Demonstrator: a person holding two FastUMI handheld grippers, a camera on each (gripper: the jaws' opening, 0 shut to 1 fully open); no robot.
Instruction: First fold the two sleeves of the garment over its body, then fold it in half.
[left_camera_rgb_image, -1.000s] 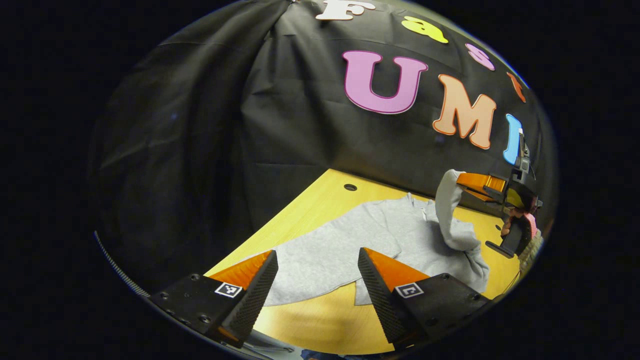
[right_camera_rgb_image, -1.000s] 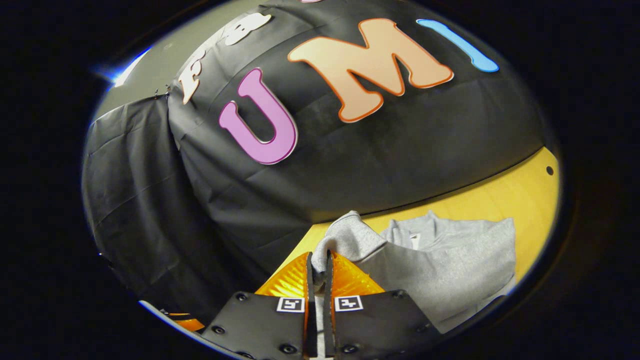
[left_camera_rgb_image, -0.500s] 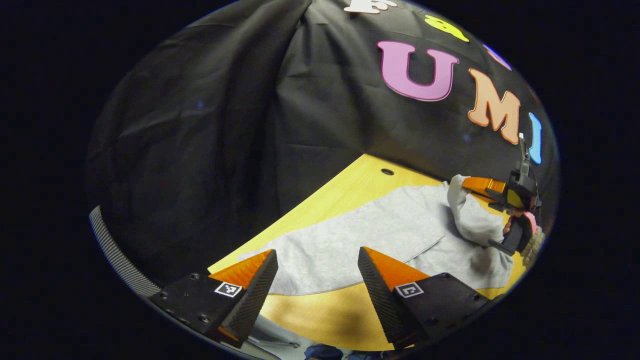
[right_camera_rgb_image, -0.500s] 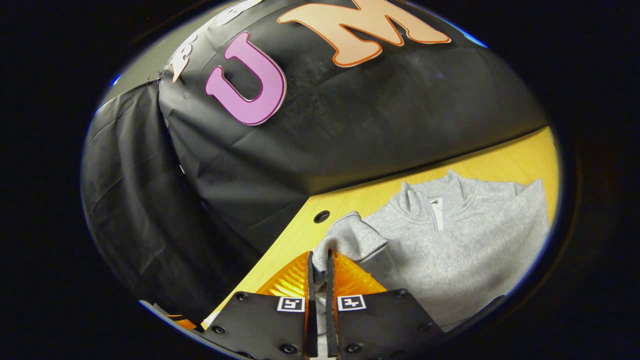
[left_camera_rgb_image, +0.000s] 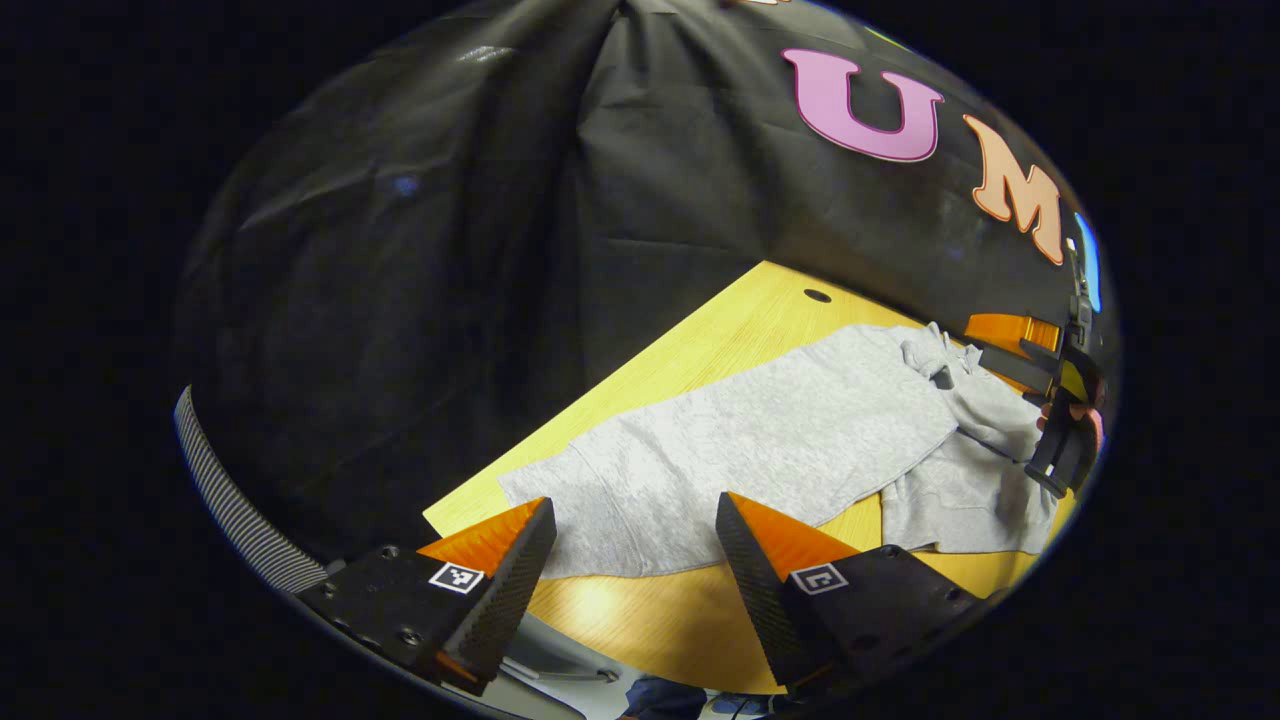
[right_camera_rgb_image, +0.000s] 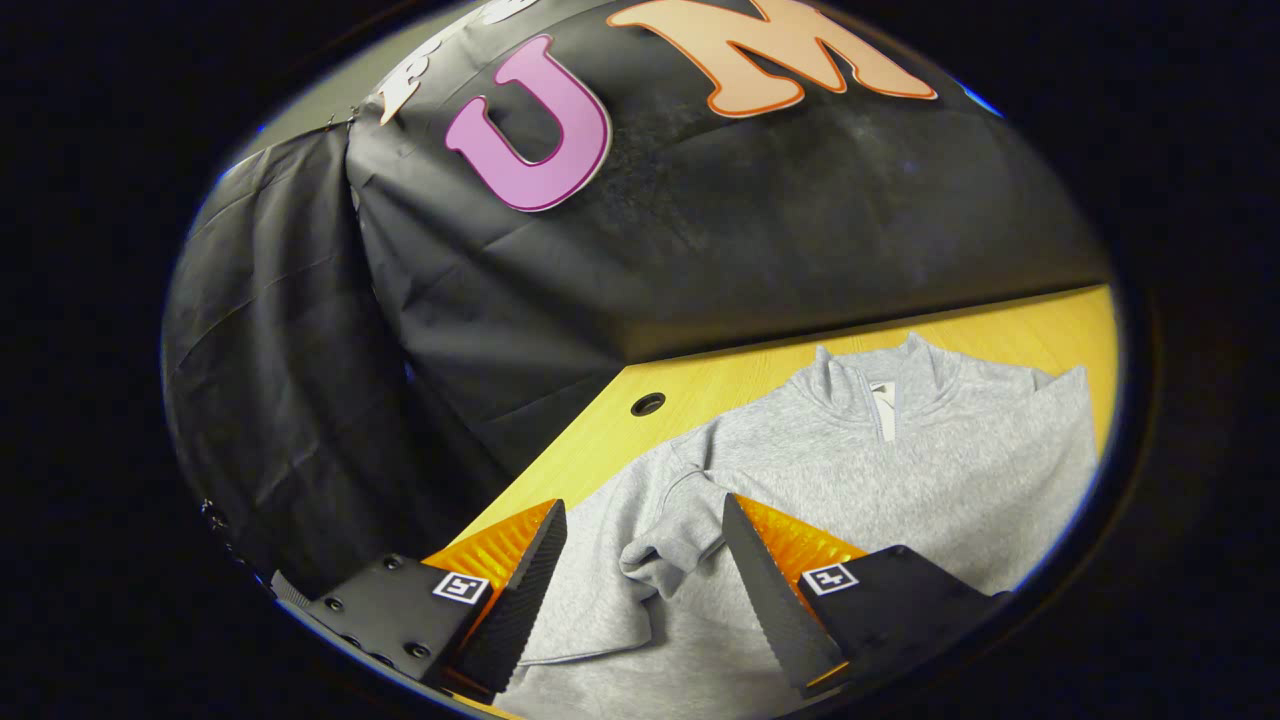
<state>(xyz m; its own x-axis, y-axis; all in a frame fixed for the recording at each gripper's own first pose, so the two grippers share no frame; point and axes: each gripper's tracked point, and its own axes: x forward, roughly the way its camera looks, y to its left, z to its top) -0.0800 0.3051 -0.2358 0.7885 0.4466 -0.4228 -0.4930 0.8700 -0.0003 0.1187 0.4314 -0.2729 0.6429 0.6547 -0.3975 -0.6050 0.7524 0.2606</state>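
Observation:
A grey zip-collar garment (right_camera_rgb_image: 900, 470) lies flat on the yellow table (right_camera_rgb_image: 720, 385). One sleeve (right_camera_rgb_image: 665, 535) rests folded over the body, its cuff between the spread fingers of my right gripper (right_camera_rgb_image: 642, 505), which is open and touches nothing. In the left gripper view the garment (left_camera_rgb_image: 780, 430) stretches across the table (left_camera_rgb_image: 700, 340), and its near end reaches up to my left gripper (left_camera_rgb_image: 630, 510). That gripper is open, with nothing between its fingers. At the far right my right gripper (left_camera_rgb_image: 975, 340) hangs over the bunched sleeve (left_camera_rgb_image: 965, 385), held by a hand (left_camera_rgb_image: 1085, 420).
The black cloth wall stands close behind the table. A round cable hole (right_camera_rgb_image: 648, 404) sits in the tabletop left of the collar, also the hole (left_camera_rgb_image: 817, 296) near the back edge. The table's front edge (left_camera_rgb_image: 650, 660) runs just under my left gripper.
My right gripper has opened and let go of the sleeve, which now lies on the garment's body. It also sank toward the table. My left gripper has drifted left, still open.

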